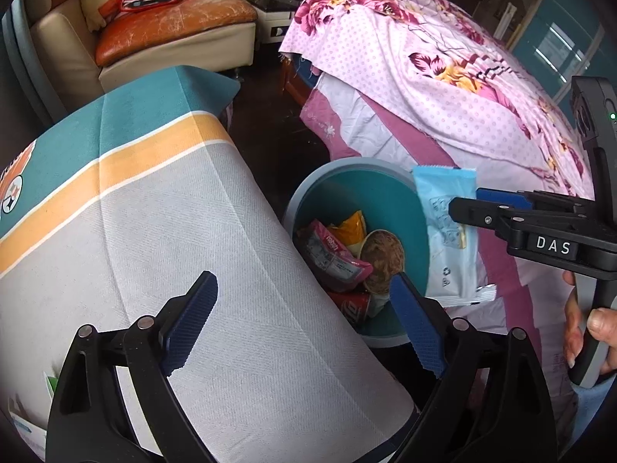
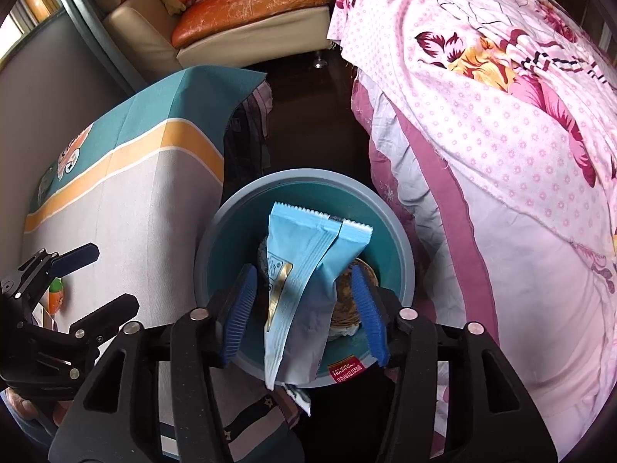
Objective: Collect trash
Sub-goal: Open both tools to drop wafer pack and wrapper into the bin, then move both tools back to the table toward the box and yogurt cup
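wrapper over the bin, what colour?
Light blue wrapper with a gold mark, over the teal bin. Right wrist view shows it best.

This is a lived-in bedroom in a home. On the right a bed (image 2: 501, 154) lies under pink floral, polka-dotted bedding. At the far end stands a cream leather sofa with a worn orange seat cushion (image 2: 246, 4). On the left is a table under a teal, orange and grey cloth (image 1: 154, 193), and between table and bed, on dark floor, sits a round teal plastic bin holding wrappers (image 2: 397, 239).
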Demonstrator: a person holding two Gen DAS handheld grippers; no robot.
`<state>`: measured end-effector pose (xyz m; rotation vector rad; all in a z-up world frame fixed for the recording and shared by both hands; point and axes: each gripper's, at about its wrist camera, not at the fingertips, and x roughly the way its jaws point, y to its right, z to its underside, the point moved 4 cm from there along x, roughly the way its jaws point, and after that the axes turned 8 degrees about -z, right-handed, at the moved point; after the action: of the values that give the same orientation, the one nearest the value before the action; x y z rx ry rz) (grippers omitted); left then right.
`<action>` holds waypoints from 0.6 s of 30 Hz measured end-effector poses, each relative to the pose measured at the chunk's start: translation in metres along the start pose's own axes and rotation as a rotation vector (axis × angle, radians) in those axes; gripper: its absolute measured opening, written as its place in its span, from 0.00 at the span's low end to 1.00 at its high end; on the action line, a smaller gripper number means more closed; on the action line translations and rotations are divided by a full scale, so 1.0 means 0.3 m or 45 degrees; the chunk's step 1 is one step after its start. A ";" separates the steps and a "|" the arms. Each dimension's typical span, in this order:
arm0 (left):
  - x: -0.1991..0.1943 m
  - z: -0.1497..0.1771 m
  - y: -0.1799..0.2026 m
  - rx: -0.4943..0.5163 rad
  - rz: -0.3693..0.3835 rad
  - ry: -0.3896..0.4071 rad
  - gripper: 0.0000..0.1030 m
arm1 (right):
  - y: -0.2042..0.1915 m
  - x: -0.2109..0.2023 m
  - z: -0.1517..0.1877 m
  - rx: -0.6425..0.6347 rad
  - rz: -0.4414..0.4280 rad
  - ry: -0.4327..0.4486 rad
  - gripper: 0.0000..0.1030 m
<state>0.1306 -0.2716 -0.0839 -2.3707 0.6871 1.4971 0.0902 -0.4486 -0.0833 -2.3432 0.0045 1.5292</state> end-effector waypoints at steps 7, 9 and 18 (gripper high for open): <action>-0.036 0.023 -0.048 -0.032 0.007 0.015 0.89 | -0.048 -0.011 0.001 -0.011 0.021 -0.004 0.64; -0.052 0.036 -0.067 -0.042 0.007 0.021 0.89 | -0.069 -0.017 0.002 -0.015 0.021 -0.006 0.65; -0.144 0.116 -0.189 -0.124 -0.027 0.044 0.89 | -0.224 -0.047 0.029 -0.090 0.021 -0.024 0.71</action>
<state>0.1172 -0.1963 -0.0623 -2.4732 0.6080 1.5170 0.0890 -0.3854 -0.0551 -2.3888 -0.0360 1.5838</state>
